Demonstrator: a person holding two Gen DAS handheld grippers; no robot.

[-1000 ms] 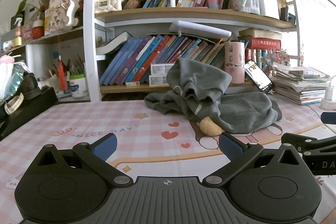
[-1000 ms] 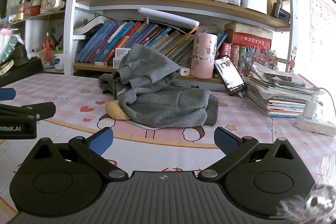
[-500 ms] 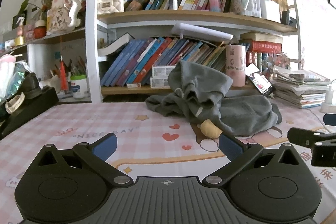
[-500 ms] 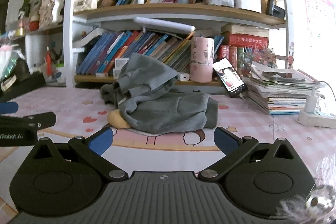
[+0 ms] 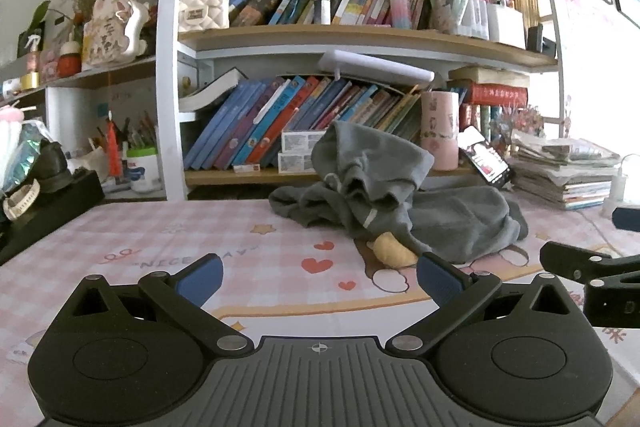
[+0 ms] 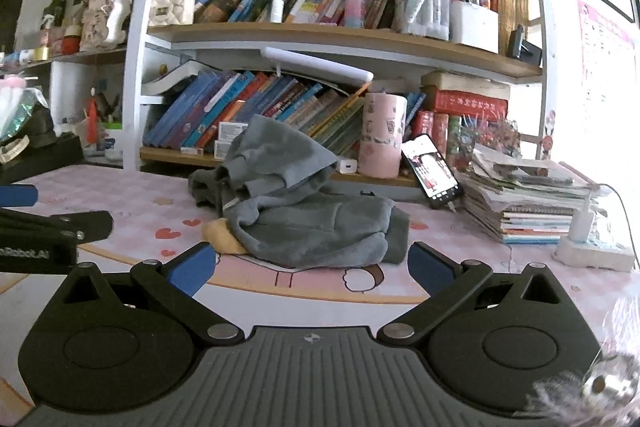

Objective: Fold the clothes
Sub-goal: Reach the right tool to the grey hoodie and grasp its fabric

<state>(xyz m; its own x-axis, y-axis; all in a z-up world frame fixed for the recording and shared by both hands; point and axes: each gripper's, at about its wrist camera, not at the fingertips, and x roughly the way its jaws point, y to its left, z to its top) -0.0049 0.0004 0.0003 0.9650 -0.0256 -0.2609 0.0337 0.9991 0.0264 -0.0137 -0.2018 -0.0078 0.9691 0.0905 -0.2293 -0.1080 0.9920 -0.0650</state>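
A crumpled grey garment lies heaped on the pink checked tablecloth, in front of the bookshelf, with a yellow patch showing at its near edge. My left gripper is open and empty, short of the heap. My right gripper is open too, holding nothing, with the heap just beyond its blue pads. Each gripper shows at the edge of the other's view: the right gripper and the left gripper.
A bookshelf full of leaning books stands behind the garment. A pink cup, a propped phone, a stack of magazines and a white power strip sit at the right. A dark box lies at the left.
Both views have tilted upward and show more of the upper shelves. The garment lies as before, and both grippers stay open.
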